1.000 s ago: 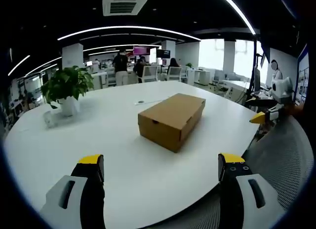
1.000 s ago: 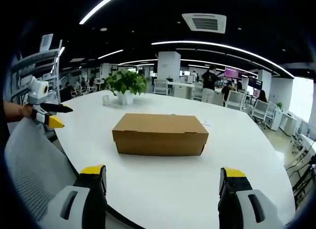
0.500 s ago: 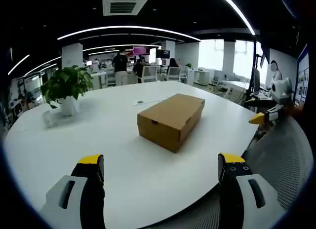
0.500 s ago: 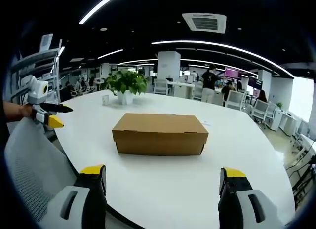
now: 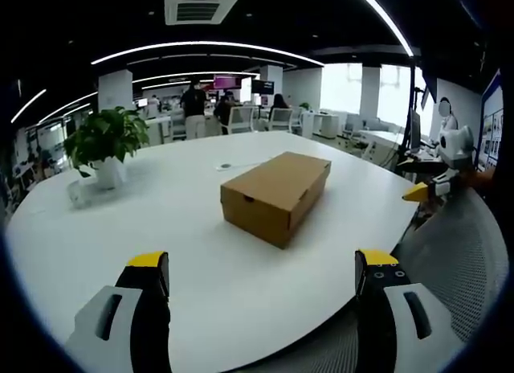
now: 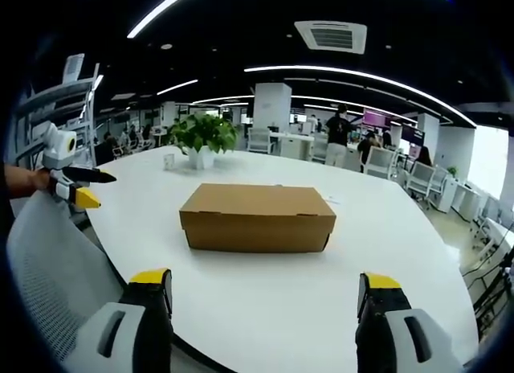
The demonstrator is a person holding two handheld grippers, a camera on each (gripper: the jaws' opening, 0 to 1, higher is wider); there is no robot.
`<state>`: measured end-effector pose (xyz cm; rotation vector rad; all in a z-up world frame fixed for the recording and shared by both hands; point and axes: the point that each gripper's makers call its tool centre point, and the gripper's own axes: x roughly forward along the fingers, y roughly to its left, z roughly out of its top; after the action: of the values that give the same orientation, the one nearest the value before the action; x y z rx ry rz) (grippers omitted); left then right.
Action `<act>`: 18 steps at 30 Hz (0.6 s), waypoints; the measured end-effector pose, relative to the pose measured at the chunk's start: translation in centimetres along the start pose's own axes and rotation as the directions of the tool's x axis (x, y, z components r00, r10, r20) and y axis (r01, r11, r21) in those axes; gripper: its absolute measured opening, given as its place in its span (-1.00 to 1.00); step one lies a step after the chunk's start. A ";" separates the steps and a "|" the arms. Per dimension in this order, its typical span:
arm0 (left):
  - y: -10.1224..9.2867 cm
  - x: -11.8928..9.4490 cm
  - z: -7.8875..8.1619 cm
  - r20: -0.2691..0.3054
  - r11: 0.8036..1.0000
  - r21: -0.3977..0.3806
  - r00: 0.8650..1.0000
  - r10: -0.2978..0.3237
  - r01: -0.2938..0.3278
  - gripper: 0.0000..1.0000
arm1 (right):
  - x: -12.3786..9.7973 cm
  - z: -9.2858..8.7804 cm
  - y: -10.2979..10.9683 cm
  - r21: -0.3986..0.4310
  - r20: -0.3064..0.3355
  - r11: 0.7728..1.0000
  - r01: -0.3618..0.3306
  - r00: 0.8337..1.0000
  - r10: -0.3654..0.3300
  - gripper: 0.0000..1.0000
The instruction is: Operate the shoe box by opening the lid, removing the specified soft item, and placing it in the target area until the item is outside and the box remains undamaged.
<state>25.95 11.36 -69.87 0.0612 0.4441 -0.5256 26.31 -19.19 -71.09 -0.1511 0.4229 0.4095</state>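
Observation:
A closed brown cardboard shoe box [image 5: 275, 193] lies on the round white table [image 5: 185, 252], its lid flat. In the right gripper view the shoe box [image 6: 257, 217] shows its long side. My left gripper [image 5: 261, 268] is open, held back from the box above the table's near edge, nothing between its yellow-tipped fingers. My right gripper [image 6: 263, 284] is open too, also short of the box. The right gripper [image 5: 434, 186] comes into the left gripper view at far right; the left gripper [image 6: 76, 188] appears at far left of the right gripper view.
A potted green plant [image 5: 106, 144] and a small clear cup [image 5: 78, 194] stand at the table's far left. A grey mesh chair back [image 6: 56, 268] sits by the near edge. Several people and desks fill the office behind.
Both views have drifted slightly; the box sits a touch further left in each. Nothing on the table has moved, and both grippers stay open.

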 end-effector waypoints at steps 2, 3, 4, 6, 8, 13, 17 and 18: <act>-0.1 0.0 -0.1 -0.008 1.000 -0.006 1.000 -0.001 0.001 1.00 | 0.0 0.0 -0.1 -0.001 -0.004 1.000 0.004 1.000 -0.004 0.93; -0.1 0.0 -0.1 -0.009 1.000 -0.004 1.000 -0.002 0.002 1.00 | 0.0 -0.1 -0.1 0.000 -0.006 1.000 0.006 1.000 -0.006 0.94; -0.2 0.0 -0.1 -0.012 1.000 -0.001 1.000 -0.003 0.003 1.00 | -0.1 0.0 -0.1 0.007 -0.003 1.000 0.006 1.000 -0.006 0.95; -0.2 0.1 -0.3 -0.030 1.000 0.002 1.000 -0.002 0.002 1.00 | -0.2 0.3 -0.2 0.021 0.012 1.000 0.010 1.000 -0.010 0.97; 0.0 0.1 -0.5 -0.041 1.000 -0.002 0.999 0.009 -0.009 1.00 | -0.2 0.3 -0.3 0.017 0.011 1.000 0.013 1.000 -0.013 0.98; 0.4 0.0 -0.4 -0.052 0.999 -0.007 0.998 0.035 -0.035 1.00 | -0.3 0.3 -0.3 0.020 0.007 1.000 0.009 1.000 -0.009 0.99; 0.3 -0.1 -0.2 -0.064 0.999 0.006 0.997 0.040 -0.039 1.00 | -0.3 0.3 -0.3 0.020 -0.007 1.000 0.006 1.000 -0.005 0.99; 0.2 -0.1 0.0 -0.064 0.999 0.008 0.997 0.039 -0.039 1.00 | -0.3 0.3 -0.5 0.022 -0.010 1.000 0.005 1.000 -0.005 0.99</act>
<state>26.01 11.60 -69.81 0.0928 0.5027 -0.4876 26.39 -19.66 -70.62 -0.1331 0.4363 0.3992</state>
